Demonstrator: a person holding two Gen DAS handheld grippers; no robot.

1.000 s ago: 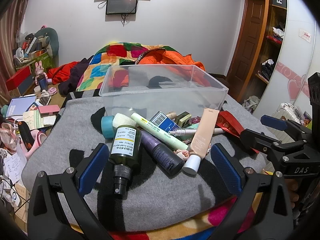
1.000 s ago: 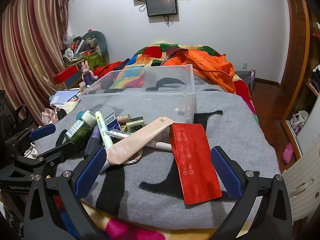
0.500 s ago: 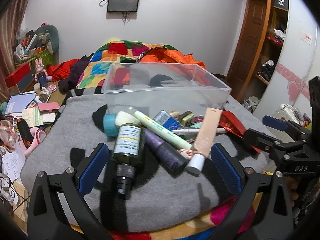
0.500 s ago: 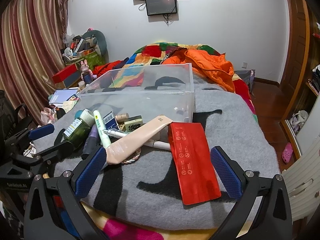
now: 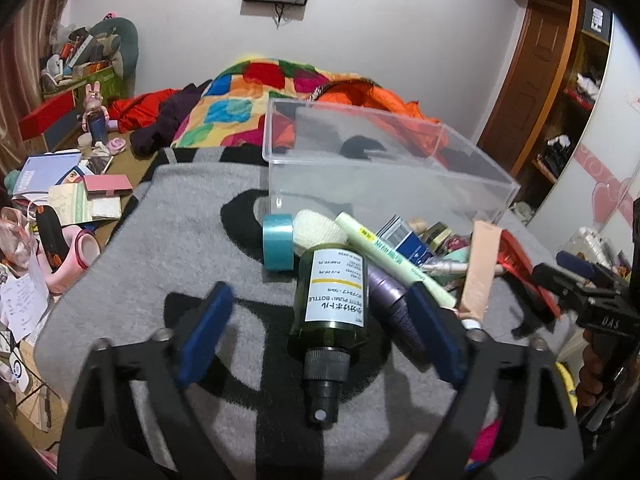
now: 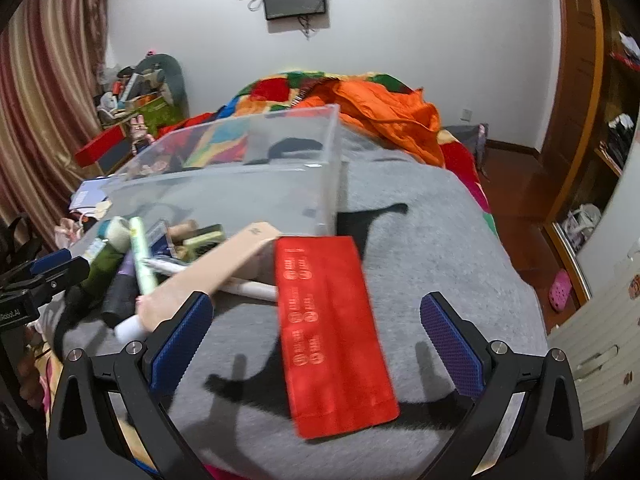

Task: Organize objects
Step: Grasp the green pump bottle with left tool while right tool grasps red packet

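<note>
Since a second ago, the left gripper (image 5: 316, 336) has been brought closer to the green bottle (image 5: 332, 300), now lying lengthwise between its open jaws at lower centre. The right gripper (image 6: 316, 330), perhaps idle, is held open over the red packet (image 6: 332, 328).

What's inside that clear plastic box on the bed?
The clear plastic box looks empty: through its walls only the grey blanket and its black pattern show. The near bottom corner is partly hidden behind the pile of cosmetics in front.
</note>
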